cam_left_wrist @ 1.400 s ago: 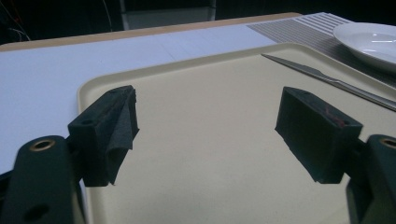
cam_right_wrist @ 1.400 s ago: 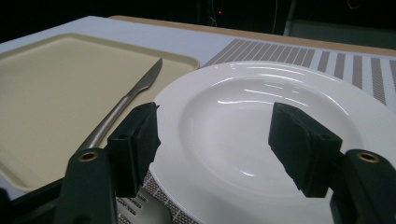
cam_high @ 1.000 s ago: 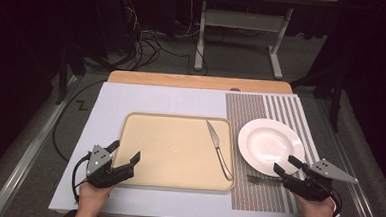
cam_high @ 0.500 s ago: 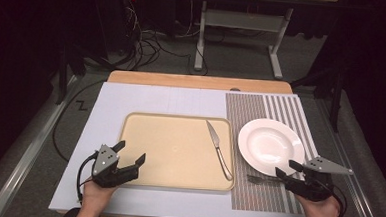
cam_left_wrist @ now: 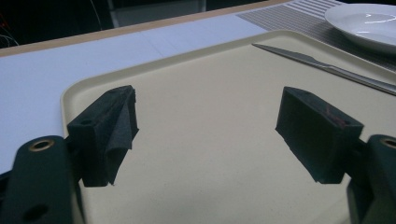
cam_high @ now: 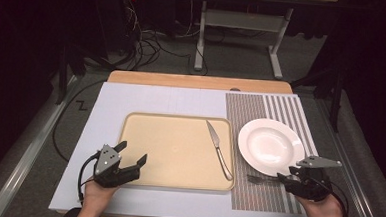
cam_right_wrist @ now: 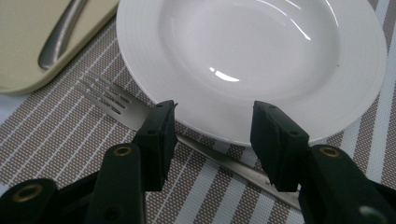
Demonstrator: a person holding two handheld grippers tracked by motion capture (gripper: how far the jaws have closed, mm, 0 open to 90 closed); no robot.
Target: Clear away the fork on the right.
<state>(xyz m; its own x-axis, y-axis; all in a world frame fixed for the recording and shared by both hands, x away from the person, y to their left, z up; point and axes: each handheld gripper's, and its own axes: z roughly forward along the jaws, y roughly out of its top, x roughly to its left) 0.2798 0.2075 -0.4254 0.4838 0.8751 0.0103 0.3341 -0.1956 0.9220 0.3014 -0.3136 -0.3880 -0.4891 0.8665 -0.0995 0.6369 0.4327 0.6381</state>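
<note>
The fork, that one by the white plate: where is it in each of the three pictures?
High view: the fork lies on the striped mat, lower right, just below the plate, tines pointing left.
Left gripper view: not in it.
Right gripper view: the fork runs from the left down to the lower right, passing under the jaws.
Shared landmark: the white plate, also at the top right corner of the left gripper view.

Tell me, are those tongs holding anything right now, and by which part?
Nothing is held. The right tongs have been closing astride the fork handle; left tongs are open.
</note>
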